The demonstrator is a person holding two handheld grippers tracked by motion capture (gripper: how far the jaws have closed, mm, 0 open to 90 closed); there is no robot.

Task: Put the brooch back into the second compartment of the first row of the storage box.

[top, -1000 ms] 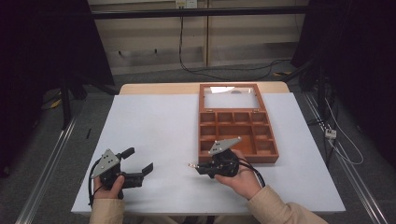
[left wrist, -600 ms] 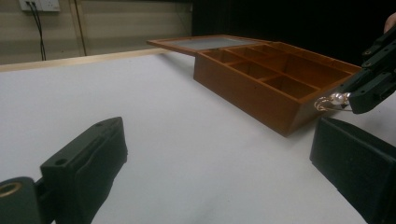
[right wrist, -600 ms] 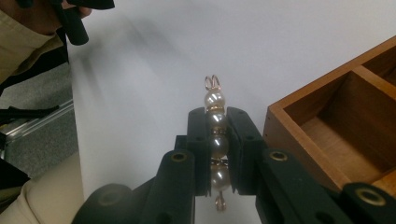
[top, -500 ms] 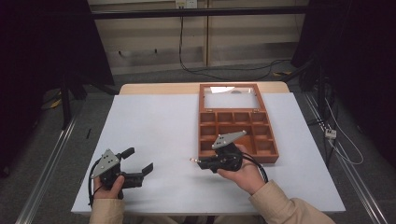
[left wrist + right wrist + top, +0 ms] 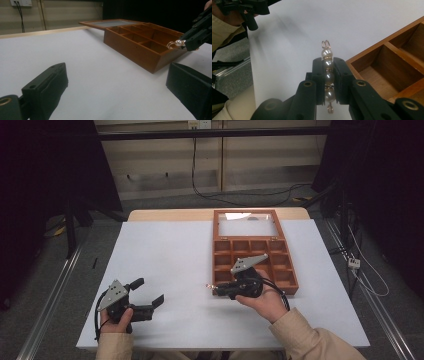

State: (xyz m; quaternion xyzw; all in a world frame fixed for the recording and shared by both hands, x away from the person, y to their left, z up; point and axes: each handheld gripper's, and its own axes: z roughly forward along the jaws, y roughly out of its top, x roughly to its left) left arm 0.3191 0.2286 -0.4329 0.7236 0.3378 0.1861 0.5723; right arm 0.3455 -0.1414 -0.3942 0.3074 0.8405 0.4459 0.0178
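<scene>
A short bar of several pearls on gold wire (image 5: 327,53) is clamped between the jaws of my right gripper (image 5: 328,72), its looped end sticking out past the tips. In the high view the right gripper (image 5: 216,289) hovers at the near left corner of the brown wooden compartment box (image 5: 216,265), pointing left with the pearl piece (image 5: 210,286) at its tip. The left gripper view shows that pearl piece (image 5: 176,43) beside the box's corner (image 5: 135,50). My left gripper (image 5: 146,291) rests open near the table's front left, nothing between its jaws (image 5: 117,87).
The box's glass lid (image 5: 245,224) lies open flat behind it. The nearest compartments (image 5: 392,70) look bare. White table surface (image 5: 170,255) spreads between the two grippers. The table's front edge is just behind both hands.
The right gripper has risen and shifted slightly toward the box with the pearl piece still in it. The left gripper has stayed put.
</scene>
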